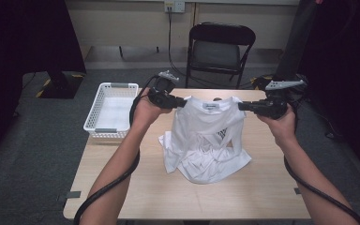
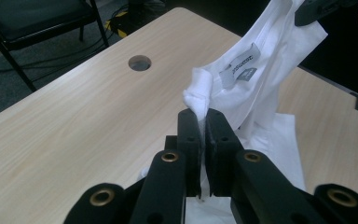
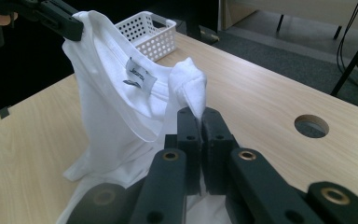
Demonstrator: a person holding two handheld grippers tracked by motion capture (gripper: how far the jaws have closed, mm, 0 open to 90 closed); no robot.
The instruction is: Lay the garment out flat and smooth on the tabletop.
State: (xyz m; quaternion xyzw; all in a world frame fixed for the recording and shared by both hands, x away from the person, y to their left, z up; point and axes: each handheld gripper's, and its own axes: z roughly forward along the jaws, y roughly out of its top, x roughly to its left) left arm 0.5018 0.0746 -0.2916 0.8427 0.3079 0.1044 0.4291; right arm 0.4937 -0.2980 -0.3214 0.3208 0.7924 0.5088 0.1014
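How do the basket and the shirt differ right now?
The basket rests flat at the table's left edge; the shirt hangs lifted, hem on the tabletop. The basket is rigid and perforated; the shirt is limp and crumpled. Nothing grips the basket; both grippers pinch the shirt. Both are white.

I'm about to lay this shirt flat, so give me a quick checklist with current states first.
1. Left gripper pinching the white T-shirt: ok.
2. Right gripper pinching the other shoulder: ok.
3. Collar held level between them: ok.
4. Lower part hanging free: not ok, it lies bunched on the table.
5. White basket apart from the shirt: ok.
6. Shirt right side out: cannot tell.
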